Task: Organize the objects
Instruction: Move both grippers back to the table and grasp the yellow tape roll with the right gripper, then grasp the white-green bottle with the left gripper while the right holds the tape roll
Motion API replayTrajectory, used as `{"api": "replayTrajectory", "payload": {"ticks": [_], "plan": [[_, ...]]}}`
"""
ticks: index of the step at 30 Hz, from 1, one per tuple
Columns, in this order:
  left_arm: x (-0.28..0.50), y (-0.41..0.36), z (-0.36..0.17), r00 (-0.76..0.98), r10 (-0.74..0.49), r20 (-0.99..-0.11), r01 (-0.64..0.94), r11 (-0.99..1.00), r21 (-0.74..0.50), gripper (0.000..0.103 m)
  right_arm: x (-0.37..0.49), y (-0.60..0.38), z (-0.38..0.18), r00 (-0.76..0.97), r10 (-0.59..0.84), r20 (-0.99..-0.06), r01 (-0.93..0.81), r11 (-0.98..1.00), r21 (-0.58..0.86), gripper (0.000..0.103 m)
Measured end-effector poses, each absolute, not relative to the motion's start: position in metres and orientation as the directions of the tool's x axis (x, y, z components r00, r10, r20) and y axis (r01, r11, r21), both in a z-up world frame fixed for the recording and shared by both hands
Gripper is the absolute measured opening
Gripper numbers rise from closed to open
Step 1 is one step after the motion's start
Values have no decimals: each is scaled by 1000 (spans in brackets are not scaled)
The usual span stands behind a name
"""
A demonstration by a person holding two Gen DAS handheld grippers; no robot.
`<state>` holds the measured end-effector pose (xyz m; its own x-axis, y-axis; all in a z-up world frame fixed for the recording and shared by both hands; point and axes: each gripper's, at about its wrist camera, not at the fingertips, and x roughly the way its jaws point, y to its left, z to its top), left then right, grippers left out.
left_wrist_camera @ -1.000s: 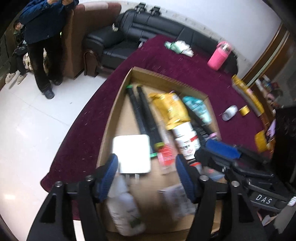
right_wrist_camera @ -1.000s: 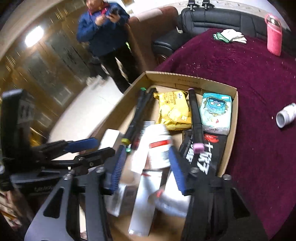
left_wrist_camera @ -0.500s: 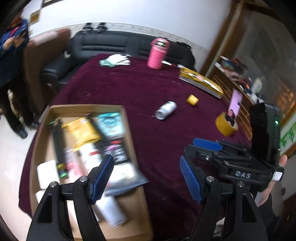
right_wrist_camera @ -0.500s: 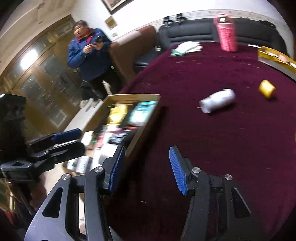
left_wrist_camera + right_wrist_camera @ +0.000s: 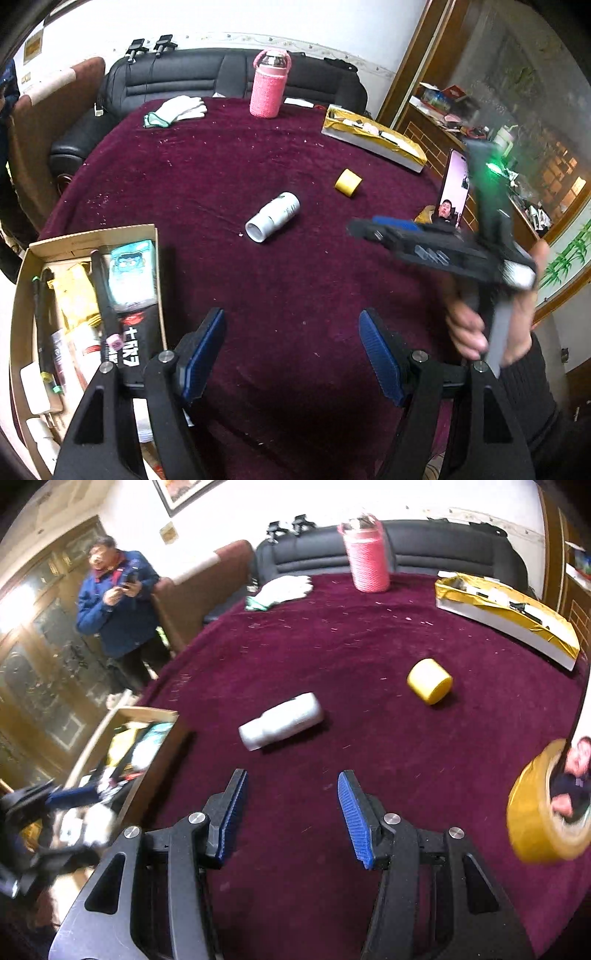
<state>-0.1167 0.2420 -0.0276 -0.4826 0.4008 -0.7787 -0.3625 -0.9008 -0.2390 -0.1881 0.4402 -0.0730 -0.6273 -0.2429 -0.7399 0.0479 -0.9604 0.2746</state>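
A white bottle [image 5: 273, 216] lies on its side on the dark red tablecloth, also in the right wrist view [image 5: 281, 720]. A small yellow cylinder [image 5: 348, 182] lies beyond it to the right, seen too in the right wrist view [image 5: 429, 681]. A cardboard box [image 5: 22, 325] full of packets, bottles and pens sits at the table's left edge, also in the right wrist view [image 5: 147, 713]. My left gripper [image 5: 291, 354] is open and empty above bare cloth. My right gripper [image 5: 291, 808] is open and empty, short of the bottle.
A pink bottle [image 5: 269, 88], white gloves [image 5: 177, 109] and a long yellow-wrapped box [image 5: 373, 137] sit at the far side. A yellow tape roll [image 5: 539, 805] props a phone [image 5: 455, 184] at the right. A person in blue [image 5: 118, 602] stands left of the table.
Both grippers swung right, away from the box, and now face the open cloth with the white bottle ahead. Both stayed open and empty.
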Motion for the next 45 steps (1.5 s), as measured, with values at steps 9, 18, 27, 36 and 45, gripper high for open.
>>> {"api": "replayTrajectory", "payload": {"ticks": [9, 18, 27, 36, 45], "plan": [[-126, 239, -43, -442, 420, -793, -338, -897, -286, 74, -252, 478, -84, -604, -34, -796, -45, -996, 76, 50], [-135, 232, -47, -431, 425, -796, -333, -895, -298, 74, -299, 507, -80, -601, 82, -795, -96, -995, -31, 50], [-142, 237, -46, -423, 418, -804, -337, -896, -289, 74, -306, 525, -110, -550, 7, -835, -93, -994, 54, 44], [-183, 267, -43, -397, 373, -839, -362, -903, -230, 74, -256, 498, -105, -523, -148, -839, -59, -976, 210, 39], [-250, 325, -78, -408, 219, -886, -487, -874, 8, 74, -235, 500, -117, -584, -218, -782, -41, -954, 296, 39]]}}
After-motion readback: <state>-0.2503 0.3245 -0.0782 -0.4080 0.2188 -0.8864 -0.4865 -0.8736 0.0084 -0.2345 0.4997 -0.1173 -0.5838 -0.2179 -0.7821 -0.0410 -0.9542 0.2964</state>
